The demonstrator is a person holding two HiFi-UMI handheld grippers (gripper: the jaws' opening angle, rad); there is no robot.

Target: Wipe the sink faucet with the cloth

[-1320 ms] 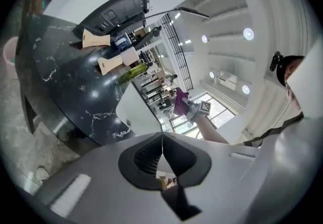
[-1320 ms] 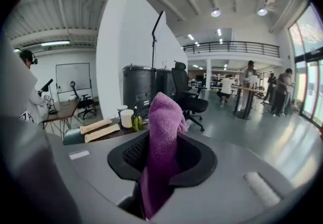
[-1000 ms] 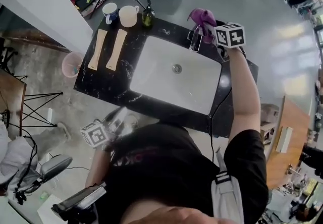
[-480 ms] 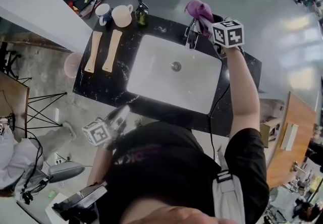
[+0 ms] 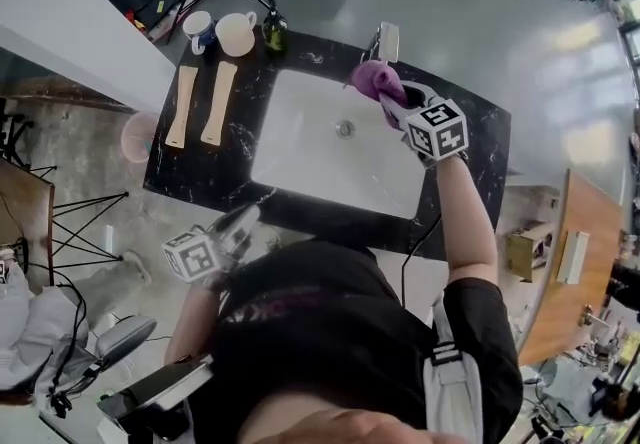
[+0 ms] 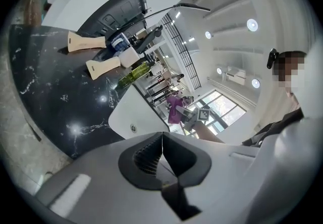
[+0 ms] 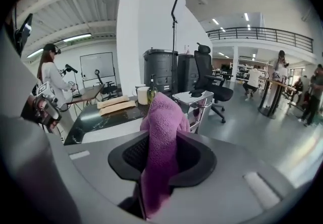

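The chrome faucet (image 5: 384, 41) stands at the far rim of the white sink (image 5: 320, 157), set in a black marble counter (image 5: 205, 167). My right gripper (image 5: 391, 98) is shut on a purple cloth (image 5: 372, 79), which it holds just on the near side of the faucet, over the basin's far edge. In the right gripper view the cloth (image 7: 162, 137) fills the gap of the right gripper (image 7: 161, 156) and partly hides the faucet (image 7: 195, 98) behind it. My left gripper (image 5: 238, 224) hangs off the counter's near edge, jaws closed on nothing; the left gripper (image 6: 161, 155) shows its pads touching.
Two cups (image 5: 236, 32), a green bottle (image 5: 272, 30) and two wooden boards (image 5: 217, 100) lie on the counter's left part. A pink bin (image 5: 138, 137) stands on the floor to the left. An office chair (image 7: 209, 81) is beyond the faucet.
My right gripper has come down and toward me with the cloth, off the top of the faucet, which now shows bare. The left gripper has hardly shifted.
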